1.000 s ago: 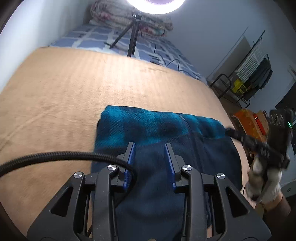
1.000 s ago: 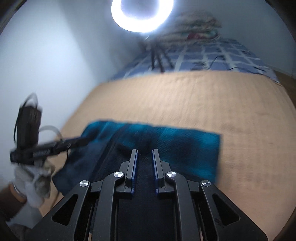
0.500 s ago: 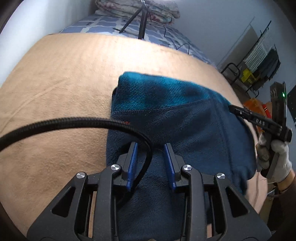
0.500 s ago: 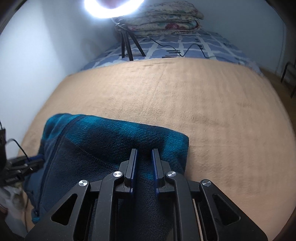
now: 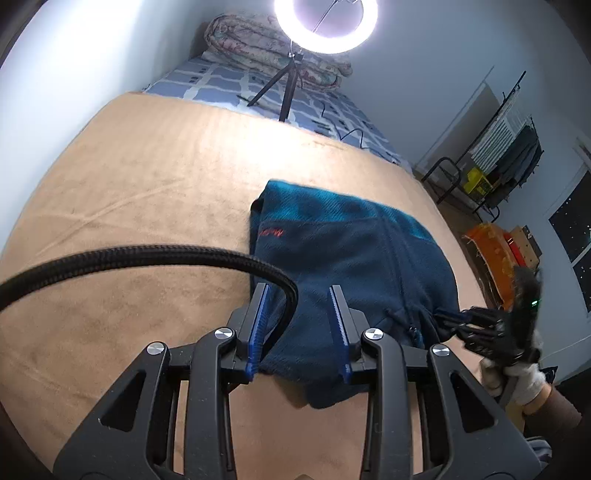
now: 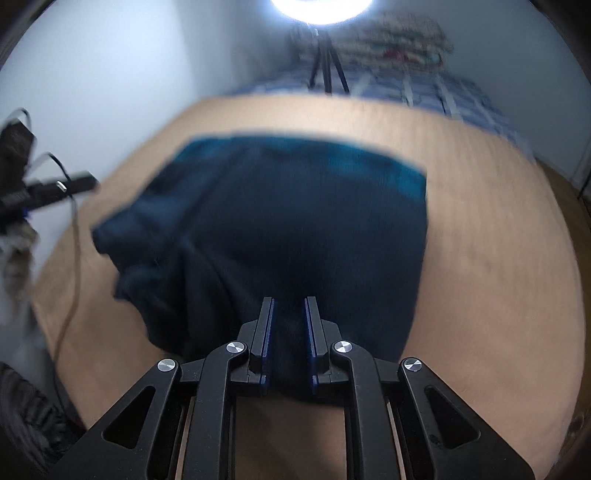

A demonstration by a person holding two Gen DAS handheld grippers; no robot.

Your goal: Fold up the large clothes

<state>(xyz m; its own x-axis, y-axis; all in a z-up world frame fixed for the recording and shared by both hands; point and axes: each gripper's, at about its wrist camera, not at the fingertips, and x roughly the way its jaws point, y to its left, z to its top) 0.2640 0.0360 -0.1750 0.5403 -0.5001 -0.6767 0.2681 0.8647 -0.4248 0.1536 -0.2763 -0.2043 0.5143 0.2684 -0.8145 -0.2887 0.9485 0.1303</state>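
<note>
Ring-light glare washed a bedroom where a tan blanket (image 5: 140, 206) covered the bed, as a person worked two handheld grippers over a dark blue fleece jacket (image 5: 351, 258) lying folded at centre frame in both wrist views. The right gripper (image 6: 289, 321) held its jaws narrow, pinched on the jacket's near edge at lower centre of its own blurred view. The left gripper (image 5: 299, 317) kept its jaws moderately apart, straddling the jacket's near corner; whether its pads actually pressed the cloth could not be told. A braided black cable (image 5: 147, 258) looped across the left of that frame.

Doing the fold well likely meant keeping both near corners level and laying the doubled edge squarely, without dragging the lower layers.

Compared with half a second earlier, the jacket appeared farther up in the right wrist view, more of its dark panel exposed, while the ring light (image 5: 325, 26) had returned to the top of the left view.
</note>
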